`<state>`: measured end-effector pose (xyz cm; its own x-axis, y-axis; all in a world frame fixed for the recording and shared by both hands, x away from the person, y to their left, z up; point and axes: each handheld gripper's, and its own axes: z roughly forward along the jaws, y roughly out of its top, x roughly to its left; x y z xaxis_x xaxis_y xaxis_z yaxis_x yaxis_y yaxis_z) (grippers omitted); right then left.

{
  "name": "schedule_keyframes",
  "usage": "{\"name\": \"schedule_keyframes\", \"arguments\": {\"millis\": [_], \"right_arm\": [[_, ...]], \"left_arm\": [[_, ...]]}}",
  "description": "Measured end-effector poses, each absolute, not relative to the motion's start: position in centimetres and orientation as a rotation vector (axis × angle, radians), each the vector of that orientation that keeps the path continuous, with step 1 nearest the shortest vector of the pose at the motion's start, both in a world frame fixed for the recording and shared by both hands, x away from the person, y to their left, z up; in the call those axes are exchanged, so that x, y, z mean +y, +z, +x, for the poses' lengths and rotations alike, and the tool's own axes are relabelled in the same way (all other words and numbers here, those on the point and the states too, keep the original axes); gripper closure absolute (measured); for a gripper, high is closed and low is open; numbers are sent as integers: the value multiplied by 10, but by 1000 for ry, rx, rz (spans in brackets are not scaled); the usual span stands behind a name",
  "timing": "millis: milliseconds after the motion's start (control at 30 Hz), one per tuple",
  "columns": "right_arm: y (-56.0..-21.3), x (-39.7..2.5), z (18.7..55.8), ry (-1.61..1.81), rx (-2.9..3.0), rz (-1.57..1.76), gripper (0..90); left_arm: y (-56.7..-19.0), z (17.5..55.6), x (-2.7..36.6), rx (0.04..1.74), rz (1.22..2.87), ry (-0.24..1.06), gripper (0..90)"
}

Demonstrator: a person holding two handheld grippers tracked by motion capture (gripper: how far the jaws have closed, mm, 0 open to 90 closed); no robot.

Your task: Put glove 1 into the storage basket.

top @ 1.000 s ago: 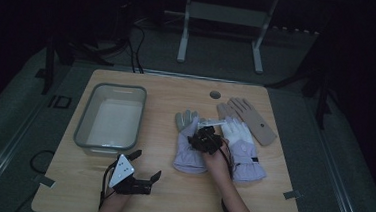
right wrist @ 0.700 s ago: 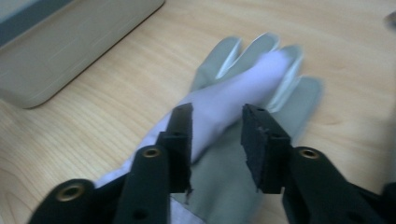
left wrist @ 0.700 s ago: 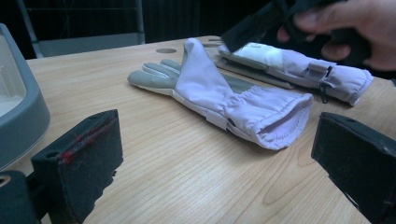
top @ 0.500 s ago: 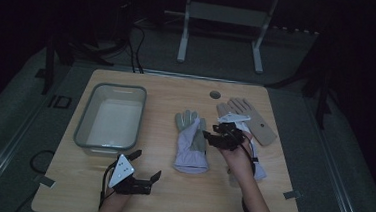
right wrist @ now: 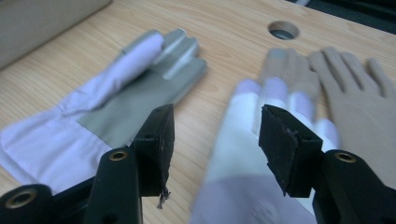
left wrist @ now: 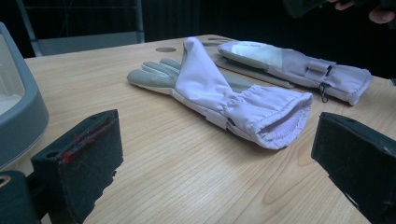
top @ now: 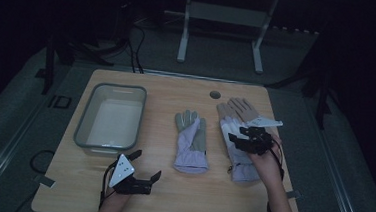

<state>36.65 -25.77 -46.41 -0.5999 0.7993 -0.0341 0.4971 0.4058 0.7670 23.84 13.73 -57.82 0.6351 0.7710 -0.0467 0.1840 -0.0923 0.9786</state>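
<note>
Both tongs gape empty, so we should lower the right gripper (top: 239, 138) squarely onto the right glove (top: 242, 162), keeping clear of the glove (top: 192, 141) at its nine o'clock, while the left gripper (top: 147, 164) waits.

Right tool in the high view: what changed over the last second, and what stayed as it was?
The right tool moved rightward, from the gap between the two lavender gloves to above the right lavender glove, which shifted right with it, widening the gap. Its jaws stand open, holding nothing. Unchanged: the left tool open near the table's front edge, the middle lavender glove, the grey tub, the tan glove.
</note>
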Motion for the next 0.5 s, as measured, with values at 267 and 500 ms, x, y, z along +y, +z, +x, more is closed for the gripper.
{"name": "schedule_keyframes", "arguments": {"millis": [267, 500], "right_arm": [[-471, -289, 363, 1012, 2262, 1177, 453], [-480, -302, 368, 967, 2306, 1178, 458]], "left_arm": [[-578, 238, 137, 804, 1619, 594, 22], [-578, 238, 137, 807, 1618, 595, 22]]}}
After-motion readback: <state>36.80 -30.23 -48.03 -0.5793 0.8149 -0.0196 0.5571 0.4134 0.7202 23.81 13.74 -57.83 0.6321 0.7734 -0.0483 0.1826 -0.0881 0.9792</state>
